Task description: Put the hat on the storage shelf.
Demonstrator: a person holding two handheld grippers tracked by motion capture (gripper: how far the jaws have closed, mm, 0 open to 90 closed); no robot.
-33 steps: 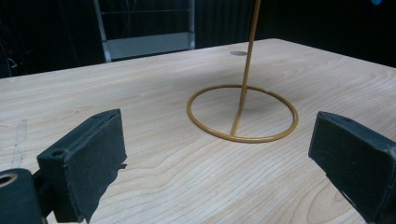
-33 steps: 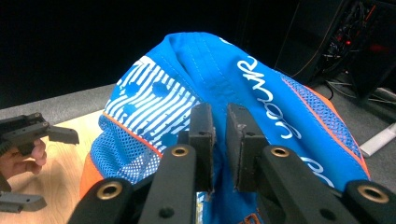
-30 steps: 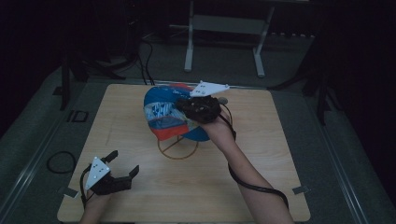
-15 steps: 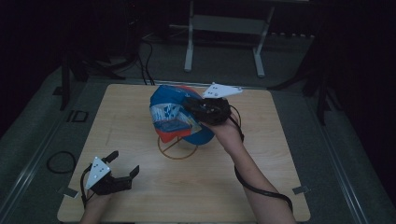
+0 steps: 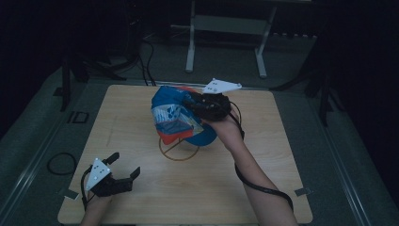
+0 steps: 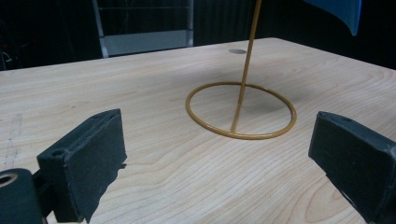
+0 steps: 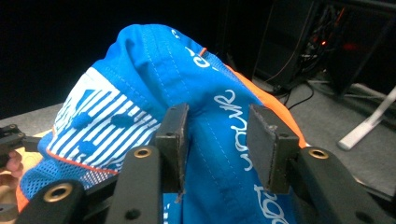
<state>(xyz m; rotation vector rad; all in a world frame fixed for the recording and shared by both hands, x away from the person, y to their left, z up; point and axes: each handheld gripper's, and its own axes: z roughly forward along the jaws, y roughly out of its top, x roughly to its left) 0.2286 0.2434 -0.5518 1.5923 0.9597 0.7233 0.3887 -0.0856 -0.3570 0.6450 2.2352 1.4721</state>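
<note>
- I had the right gripper (image 5: 200,104) at the top of the blue, white and orange fabric cap (image 5: 175,115), which sat draped over a thin gold wire stand with a ring base (image 5: 179,149) near the middle of the wooden table (image 5: 141,197), toward its far edge.
- Its jaws had just been opening; a fold of cap cloth stood between the pads (image 7: 173,135), seemingly loose.
- Left gripper (image 5: 123,167) rested wide open, holding nothing, by the near left corner.
- Risk, as I judged it: cloth snagging on a pad while I withdrew could drag the cap off or tip the light stand.
- Also: the cap looked lopsided; once released it might slide down the post.
</note>
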